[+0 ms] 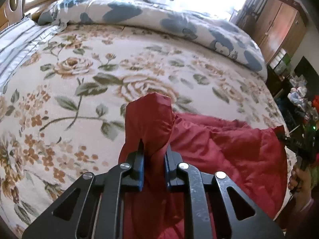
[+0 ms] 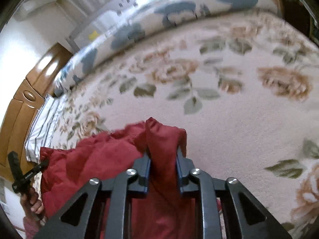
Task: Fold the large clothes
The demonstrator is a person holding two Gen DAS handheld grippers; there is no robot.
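Red garment [image 1: 219, 149] bunched between the fingers of your left gripper [image 1: 153, 159], lower centre of the left wrist view: both blue pads are clamped on a raised fold, and the rest of the cloth trails away to the lower right over the floral bedspread [image 1: 79, 79]. Your right gripper [image 1: 299, 141] shows at the right edge, at the garment's far end, the hand [image 1: 299, 179] under it. This tool tips steeply down toward the bed. The blue-flowered quilt [image 1: 139, 14] lies rolled along the top of the frame.

From the right wrist view, your right gripper [image 2: 162, 165] is closed the same way on a peak of red cloth [image 2: 99, 159] at lower centre, aimed down at the bedspread [image 2: 239, 109]. Your left gripper [image 2: 20, 171] sits at the lower left edge with its hand [image 2: 31, 201] below.

Judging by the sag between the two grips, you would do well to keep both held corners level and the edge between them taut as you carry the fold over, then lay it down square before letting go. Uneven height would likely skew the crease.
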